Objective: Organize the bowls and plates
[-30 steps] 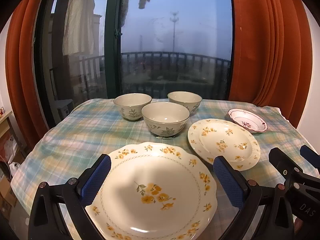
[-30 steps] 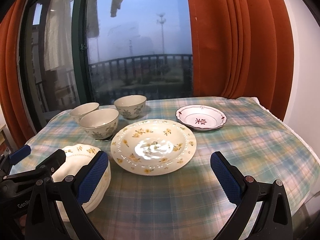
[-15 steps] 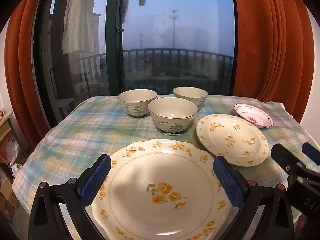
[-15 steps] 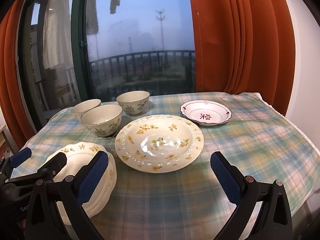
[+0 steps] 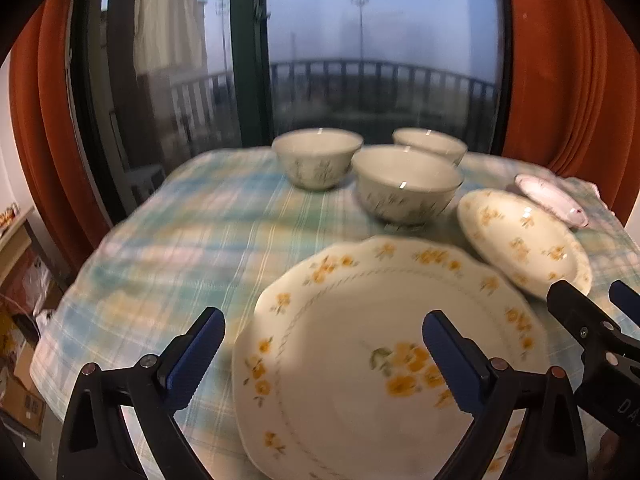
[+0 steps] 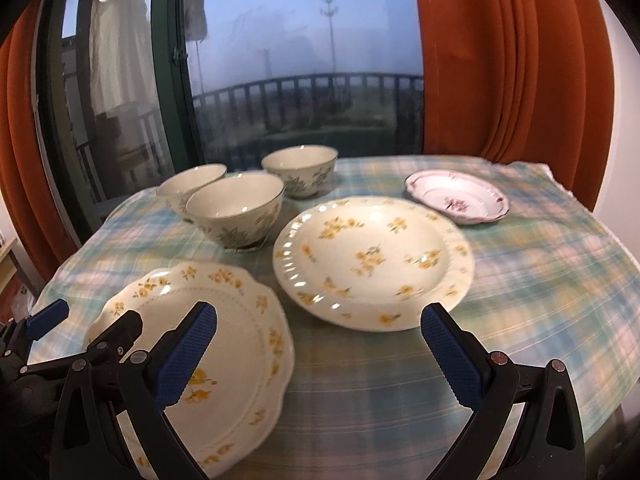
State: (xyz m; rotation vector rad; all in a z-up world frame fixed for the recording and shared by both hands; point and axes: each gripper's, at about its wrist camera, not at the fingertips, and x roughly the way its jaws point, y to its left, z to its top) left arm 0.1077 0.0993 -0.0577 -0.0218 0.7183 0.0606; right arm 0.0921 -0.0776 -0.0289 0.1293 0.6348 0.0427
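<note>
- The left gripper [image 5: 322, 354] is held with jaws spread wide and nothing between them, over the scalloped plate [image 5: 384, 356].
- The right gripper [image 6: 318, 350] is likewise spread wide and unladen, before the deep floral plate [image 6: 374, 260].
- Three bowls [image 6: 236, 216] are grouped behind on the plaid tablecloth [image 6: 540, 280]; a pink-patterned dish [image 6: 458, 202] is set far right.

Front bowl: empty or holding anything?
Empty. The front bowl stands upright on the tablecloth, its pale inside bare in the right wrist view.
</note>
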